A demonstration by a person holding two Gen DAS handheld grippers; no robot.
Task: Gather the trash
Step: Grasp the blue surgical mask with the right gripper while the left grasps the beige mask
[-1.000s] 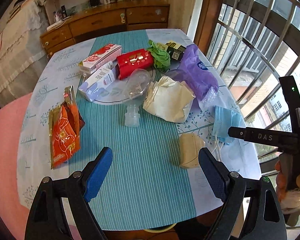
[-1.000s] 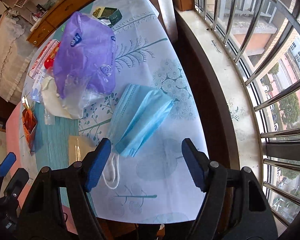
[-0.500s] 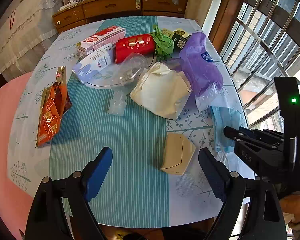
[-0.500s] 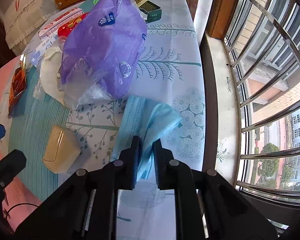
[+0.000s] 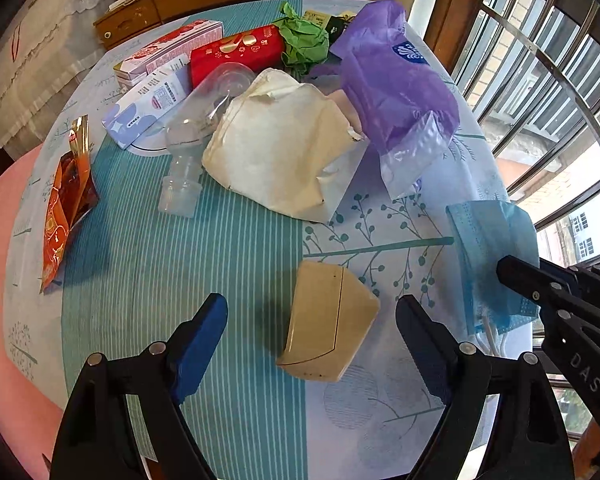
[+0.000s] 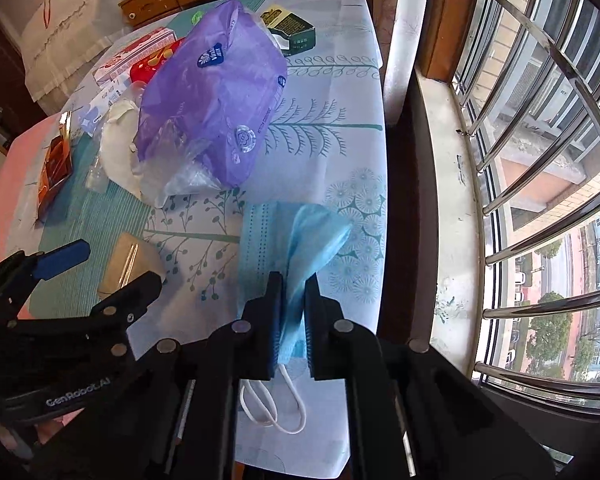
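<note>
A: The right gripper (image 6: 292, 300) is clamped on the mask (image 6: 296, 236) now; a second ago its jaws stood wide apart around it.

B: And the mask is bunched, one fold pinched up between the pads, ear loops (image 6: 274, 406) dangling under the fingers.

A: The left gripper (image 5: 312, 328), jaws wide as before, is much closer to the table. The tan box (image 5: 328, 324) has slid from beside its right finger to between its two fingers.

B: The right gripper (image 5: 512, 272) reaches further into the left view, at the mask (image 5: 492, 248).
</note>
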